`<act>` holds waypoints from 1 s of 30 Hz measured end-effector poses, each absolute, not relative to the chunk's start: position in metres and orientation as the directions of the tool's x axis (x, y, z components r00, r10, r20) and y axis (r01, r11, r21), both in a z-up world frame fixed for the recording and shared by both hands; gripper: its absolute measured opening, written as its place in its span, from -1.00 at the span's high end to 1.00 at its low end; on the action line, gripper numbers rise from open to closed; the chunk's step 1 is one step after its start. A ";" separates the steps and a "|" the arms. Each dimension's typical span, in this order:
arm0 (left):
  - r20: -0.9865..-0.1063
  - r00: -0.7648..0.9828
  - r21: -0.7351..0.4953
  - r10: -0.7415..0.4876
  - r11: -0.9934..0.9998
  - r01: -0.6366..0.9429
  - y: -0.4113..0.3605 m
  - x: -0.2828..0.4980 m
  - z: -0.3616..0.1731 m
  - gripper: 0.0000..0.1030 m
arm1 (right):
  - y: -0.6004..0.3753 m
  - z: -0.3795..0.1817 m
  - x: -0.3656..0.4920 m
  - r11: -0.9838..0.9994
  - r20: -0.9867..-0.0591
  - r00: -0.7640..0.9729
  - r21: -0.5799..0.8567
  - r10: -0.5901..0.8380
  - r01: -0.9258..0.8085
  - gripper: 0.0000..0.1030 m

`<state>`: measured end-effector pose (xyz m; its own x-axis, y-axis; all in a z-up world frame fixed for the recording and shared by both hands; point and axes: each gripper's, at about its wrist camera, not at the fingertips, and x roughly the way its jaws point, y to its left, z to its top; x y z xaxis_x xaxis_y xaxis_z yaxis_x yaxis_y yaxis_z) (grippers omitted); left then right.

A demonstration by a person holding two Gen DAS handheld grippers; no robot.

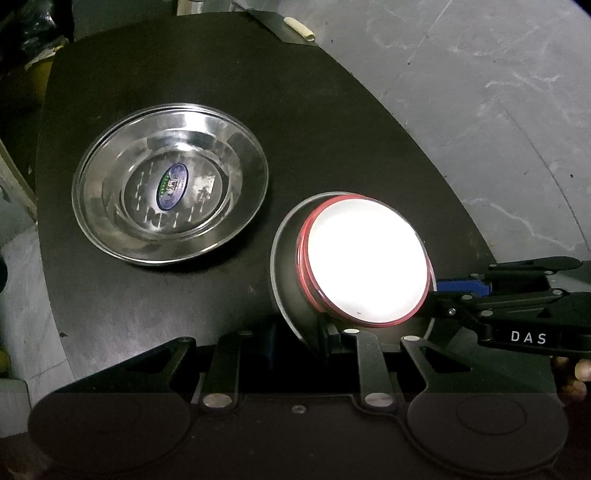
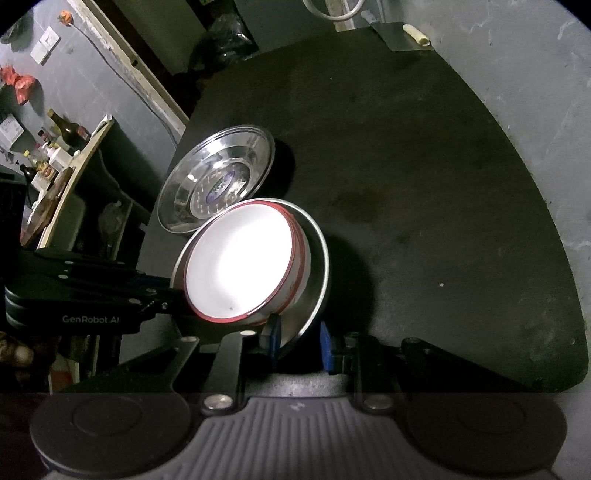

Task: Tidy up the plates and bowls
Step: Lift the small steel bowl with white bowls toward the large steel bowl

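Note:
A steel bowl (image 1: 286, 266) holds nested white bowls with red rims (image 1: 365, 258), tilted over the black table. In the left wrist view my left gripper (image 1: 301, 341) is shut on the steel bowl's near rim. My right gripper (image 1: 445, 291) comes in from the right and grips the bowl's far side. The right wrist view shows the same steel bowl (image 2: 317, 266) and white bowls (image 2: 243, 262), with my right gripper (image 2: 300, 341) shut on the steel rim between blue pads. My left gripper (image 2: 173, 295) holds the opposite edge. Shiny steel plates (image 1: 170, 184) (image 2: 218, 181) lie stacked on the table beside the bowls.
The black round table (image 2: 424, 184) ends in a curved edge over a grey stone floor (image 1: 498, 110). A pale roll (image 2: 415, 35) lies at the far edge. A shelf with bottles (image 2: 55, 147) stands to the left of the table.

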<state>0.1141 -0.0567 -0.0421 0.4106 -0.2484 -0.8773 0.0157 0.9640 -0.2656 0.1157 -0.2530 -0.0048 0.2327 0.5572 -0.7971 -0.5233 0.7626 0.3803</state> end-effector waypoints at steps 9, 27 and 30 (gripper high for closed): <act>-0.873 0.423 -0.259 -0.245 0.966 0.025 -0.055 0.111 -0.036 0.54 | -0.253 -0.001 0.116 0.760 -0.790 0.243 0.378 0.562 -0.528 0.52; -0.862 0.442 -0.260 -0.247 0.965 0.031 -0.047 0.110 -0.023 0.54 | -0.250 0.006 0.116 0.758 -0.782 0.261 0.368 0.565 -0.539 0.52; -0.861 0.446 -0.260 -0.245 0.965 0.029 -0.044 0.110 -0.020 0.54 | -0.248 0.007 0.117 0.755 -0.781 0.262 0.365 0.567 -0.544 0.52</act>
<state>0.1102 -0.0439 -0.0199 0.4464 -0.2448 -0.8607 0.0287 0.9653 -0.2597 0.1170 -0.2480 0.0066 0.2625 0.5666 -0.7811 -0.5441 0.7554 0.3651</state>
